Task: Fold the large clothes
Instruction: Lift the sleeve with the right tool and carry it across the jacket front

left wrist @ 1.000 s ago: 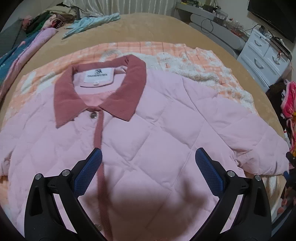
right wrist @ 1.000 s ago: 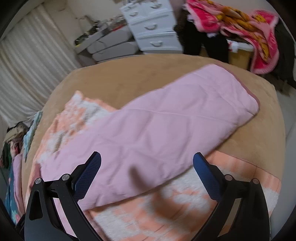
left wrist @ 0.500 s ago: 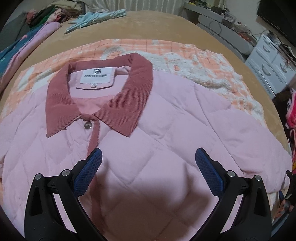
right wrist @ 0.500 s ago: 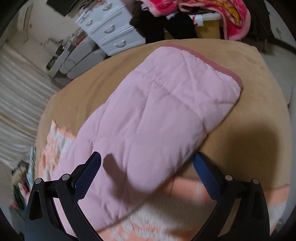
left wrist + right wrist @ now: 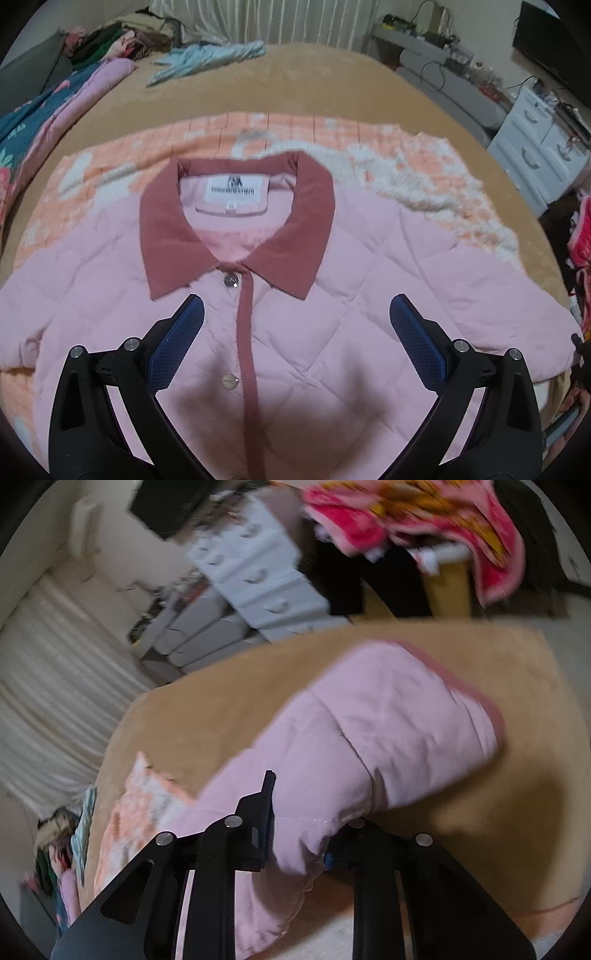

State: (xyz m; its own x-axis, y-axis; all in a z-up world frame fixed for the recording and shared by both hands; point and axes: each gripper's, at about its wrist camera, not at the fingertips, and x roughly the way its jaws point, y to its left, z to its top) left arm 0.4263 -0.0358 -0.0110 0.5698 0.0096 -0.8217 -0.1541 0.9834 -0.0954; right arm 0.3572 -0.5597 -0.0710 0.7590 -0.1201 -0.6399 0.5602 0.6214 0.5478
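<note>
Pink quilted fabric fills the left wrist view: a padded pale-pink jacket with diamond stitching (image 5: 332, 295) lies face up and buttoned on a fluffy orange-and-white checked blanket (image 5: 295, 136), itself spread over the tan plush bed (image 5: 314, 81). Its ribbed dusty-rose collar (image 5: 236, 229) and matching placket strip look firmer than the puffy body; small round metal snaps sit beside the strip. The left hand-held gripper (image 5: 295, 339) hovers above the chest with its blue textured pads spread wide, touching nothing. I judge the jacket light, soft and springy, likely to puff back open, its smooth shell a bit slippery; cuffs, hem and shoulder seams seem the surest holds

In the blurred right wrist view, the jacket's long padded sleeve (image 5: 388, 731) stretches out over the bed towards a rose-trimmed cuff (image 5: 480, 698). The right hand-held gripper (image 5: 299, 849) is clamped on the sleeve's lower edge, fabric bunching thickly between its jaws
</note>
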